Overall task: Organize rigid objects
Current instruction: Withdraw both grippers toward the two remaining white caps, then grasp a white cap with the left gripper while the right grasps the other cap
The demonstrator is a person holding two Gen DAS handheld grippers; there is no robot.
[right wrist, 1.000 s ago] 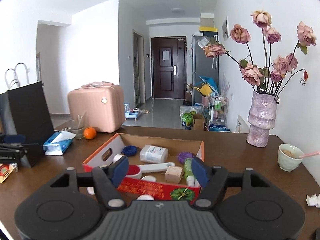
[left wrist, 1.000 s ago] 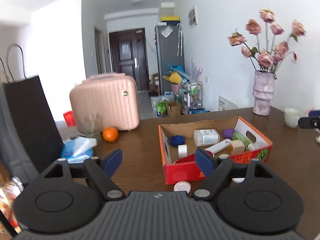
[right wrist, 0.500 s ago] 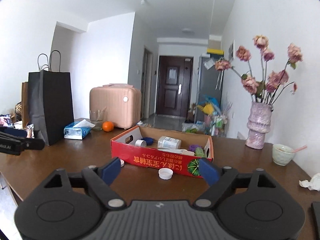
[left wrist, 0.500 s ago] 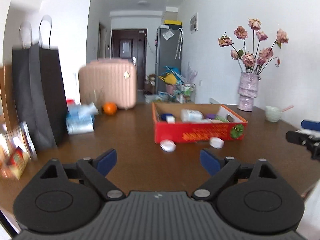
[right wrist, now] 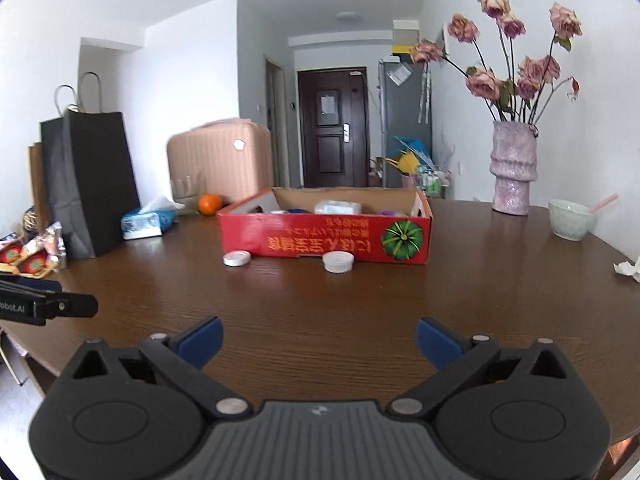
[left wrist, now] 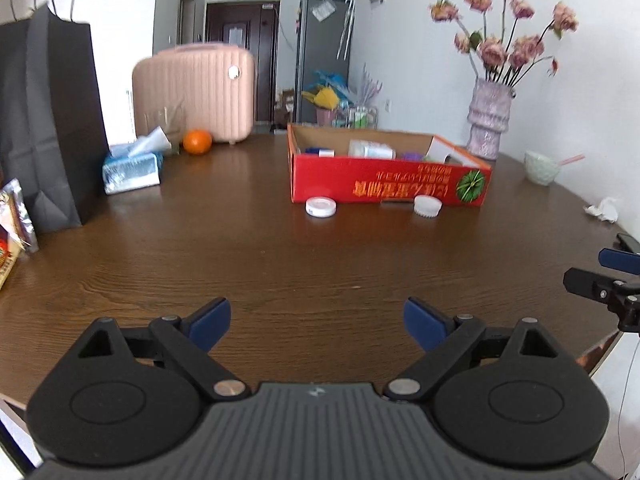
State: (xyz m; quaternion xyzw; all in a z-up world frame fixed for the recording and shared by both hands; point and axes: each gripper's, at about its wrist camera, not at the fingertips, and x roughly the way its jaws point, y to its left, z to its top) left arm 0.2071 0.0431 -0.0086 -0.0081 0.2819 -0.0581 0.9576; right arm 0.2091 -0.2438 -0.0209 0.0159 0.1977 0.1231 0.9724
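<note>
Left wrist view, item list, places given from the red cardboard box (left wrist: 388, 184):
- Red cardboard box: centre of wooden table (left wrist: 280, 264), open top, already holding small rigid items (white jar, blue and purple pieces); serves as collecting bin.
- Flat white tin (left wrist: 320, 206): on table, just in front of box's near wall, left end; not yet boxed.
- Ribbed white cap (left wrist: 428, 205): same wall, toward right end; likewise loose.
- Left gripper (left wrist: 316, 322): well short of box, jaws spread wide, nothing between; just been opening.
- Right gripper (right wrist: 318, 340): also well short of box, jaws at widest, empty; just been opening, probably readied for a loose lid.

Against a second ago: both cameras lower and farther from box; contents formerly seen from above, now mostly hidden behind near wall.
</note>
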